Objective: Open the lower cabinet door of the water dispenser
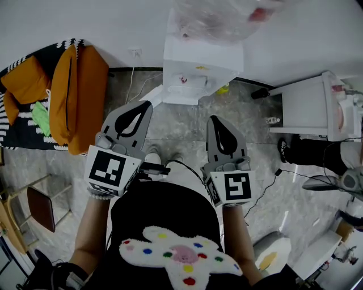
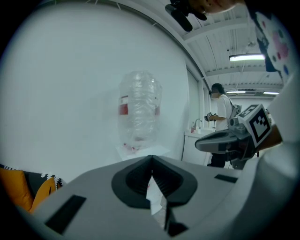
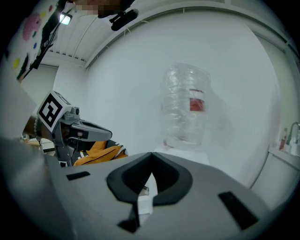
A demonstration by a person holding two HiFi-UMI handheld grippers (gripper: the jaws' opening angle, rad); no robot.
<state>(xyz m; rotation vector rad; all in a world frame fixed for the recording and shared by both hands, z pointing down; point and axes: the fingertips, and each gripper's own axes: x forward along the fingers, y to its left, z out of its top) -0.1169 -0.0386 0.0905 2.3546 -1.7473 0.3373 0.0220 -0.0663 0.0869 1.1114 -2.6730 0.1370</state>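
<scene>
White wall across the back, grey stone floor below it. Orange cushions on a black-and-white patterned seat against the wall at left. White side cabinet at right, well apart from the dispenser.

Water dispenser stands against the wall, straight ahead of both grippers and between their lines. Clear bottle with a red label sits upside down on top. Head view looks steeply down on it, so the lower cabinet door can't be made out properly. In both gripper views the lower body is hidden behind the jaws, and only a white sliver shows through the gap.

Left gripper: jaws together, nothing between them, tip near the dispenser's left front corner but not touching. Right gripper: jaws together too, empty, short of the dispenser's front. Both are held side by side, apart from each other, and point slightly down at the dispenser.

A person stands at a counter in the far background of the left gripper view.
</scene>
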